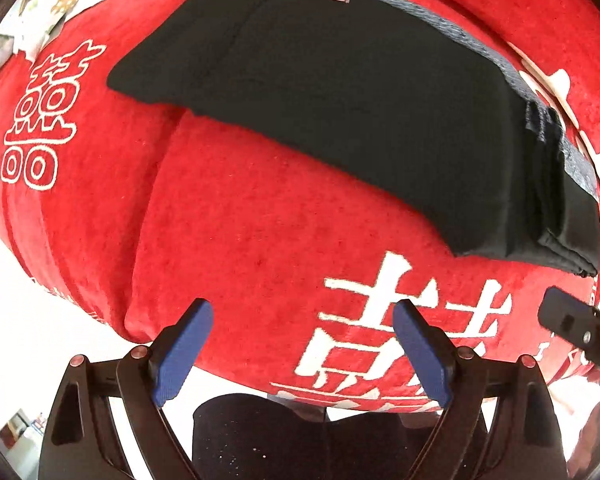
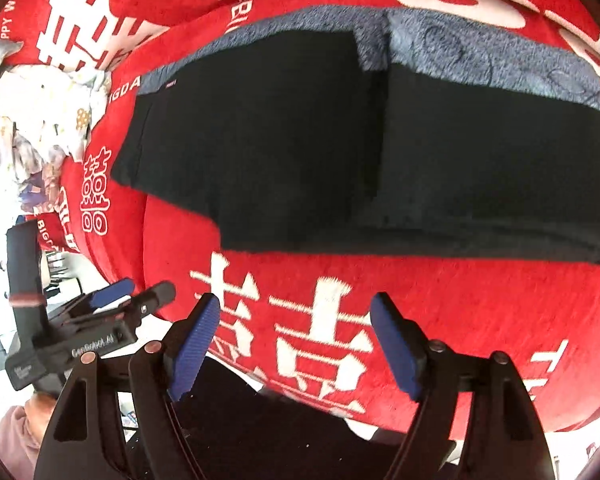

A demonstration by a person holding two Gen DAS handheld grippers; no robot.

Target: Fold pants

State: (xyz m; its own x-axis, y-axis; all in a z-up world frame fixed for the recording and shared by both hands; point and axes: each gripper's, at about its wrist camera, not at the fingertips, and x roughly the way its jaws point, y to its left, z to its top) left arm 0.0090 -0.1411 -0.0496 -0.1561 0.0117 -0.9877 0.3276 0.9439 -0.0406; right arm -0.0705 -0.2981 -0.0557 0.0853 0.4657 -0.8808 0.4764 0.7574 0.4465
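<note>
Black pants (image 1: pixel 340 92) lie folded flat on a red blanket (image 1: pixel 236 240) with white characters; grey fleece lining shows along their far edge. In the right wrist view the pants (image 2: pixel 300 152) show a fold line down the middle and the grey lining (image 2: pixel 480 60) at the back. My left gripper (image 1: pixel 302 344) is open and empty, near the blanket's front edge, short of the pants. My right gripper (image 2: pixel 296 340) is open and empty, also at the front edge. The left gripper (image 2: pixel 136 294) shows at the left of the right wrist view.
A pile of pale printed cloth (image 2: pixel 40 120) lies at the far left of the blanket, also in the left wrist view (image 1: pixel 56 4). The right gripper's finger (image 1: pixel 572 320) enters at the right. The blanket's front edge drops off just below both grippers.
</note>
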